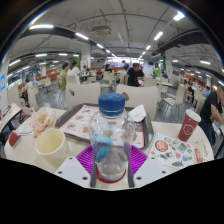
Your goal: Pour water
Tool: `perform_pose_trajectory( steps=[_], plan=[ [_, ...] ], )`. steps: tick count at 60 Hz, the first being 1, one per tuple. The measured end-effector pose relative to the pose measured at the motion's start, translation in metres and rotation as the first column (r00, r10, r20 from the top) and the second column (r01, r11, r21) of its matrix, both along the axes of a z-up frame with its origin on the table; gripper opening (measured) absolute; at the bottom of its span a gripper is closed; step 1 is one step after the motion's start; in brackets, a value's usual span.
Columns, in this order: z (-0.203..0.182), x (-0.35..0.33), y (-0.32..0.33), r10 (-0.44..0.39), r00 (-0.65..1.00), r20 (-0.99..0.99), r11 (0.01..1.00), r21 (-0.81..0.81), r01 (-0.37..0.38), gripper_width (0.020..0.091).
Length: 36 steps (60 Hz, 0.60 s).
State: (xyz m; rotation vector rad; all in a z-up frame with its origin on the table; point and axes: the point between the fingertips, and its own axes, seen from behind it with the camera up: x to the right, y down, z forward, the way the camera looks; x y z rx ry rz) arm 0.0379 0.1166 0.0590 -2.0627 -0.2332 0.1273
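A clear plastic water bottle (110,135) with a blue cap (112,103) stands upright between my fingers, its base down by the purple pads. My gripper (111,163) is shut on the bottle, one pad (86,160) pressing on its left side and the other on its right. Left of the bottle, a pale yellow paper cup (50,146) sits on the table, its mouth open upward. Water in the bottle cannot be made out clearly.
The white table (68,165) carries a tray with food (38,122) at the left, printed paper placemats (80,120) behind the bottle, and a red paper cup (189,124) at the right. Chairs and seated people fill the canteen beyond.
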Motion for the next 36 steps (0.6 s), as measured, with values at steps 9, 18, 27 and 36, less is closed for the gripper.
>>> perform_pose_trajectory(
  steps=[9, 18, 27, 36],
  plan=[
    [0.001, 0.002, -0.004, -0.008, 1.000, -0.014, 1.000, 0.007, 0.008, 0.0517],
    [-0.003, 0.000, -0.013, 0.009, 1.000, 0.002, 0.998, -0.069, -0.009, 0.0785],
    [0.012, 0.007, -0.048, -0.036, 0.999, 0.021, 0.991, -0.126, 0.038, 0.0857],
    [0.039, 0.011, -0.114, -0.111, 0.991, 0.068, 0.974, -0.193, 0.122, 0.0848]
  ],
)
